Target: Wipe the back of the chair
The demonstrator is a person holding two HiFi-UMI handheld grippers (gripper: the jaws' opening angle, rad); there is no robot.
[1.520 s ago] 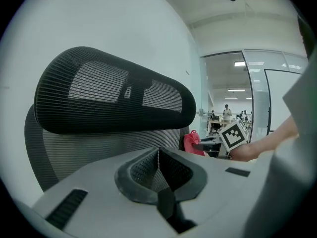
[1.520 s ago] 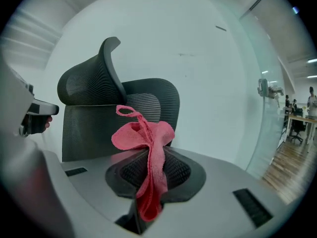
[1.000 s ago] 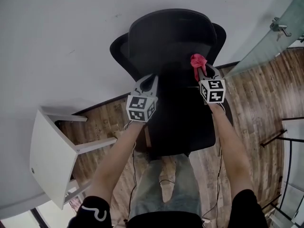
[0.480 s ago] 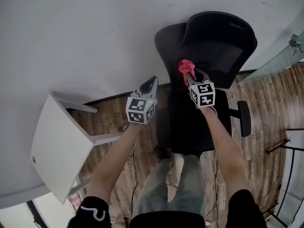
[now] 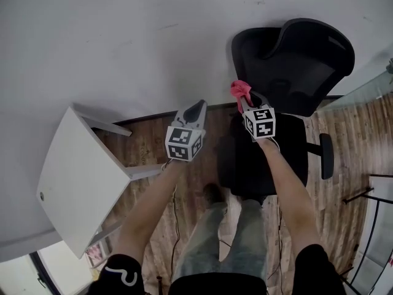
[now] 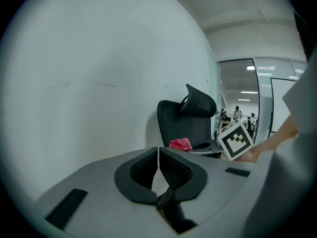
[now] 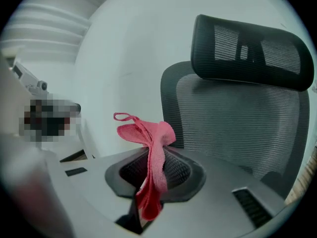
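My right gripper is clamped on a crumpled pink cloth. The fabric is pinched between the jaws, with a loop sticking up above them and a tail hanging below. Straight ahead is the black mesh-backed office chair with its headrest on top. The cloth sits near the left edge of the backrest, and I can't tell whether it touches the mesh. From the head view the chair stands against the white wall, its seat under my right forearm. My left gripper has its jaws pressed together with nothing between them. It's held out over the wooden floor, left of the chair. A white table sits well off to my left.
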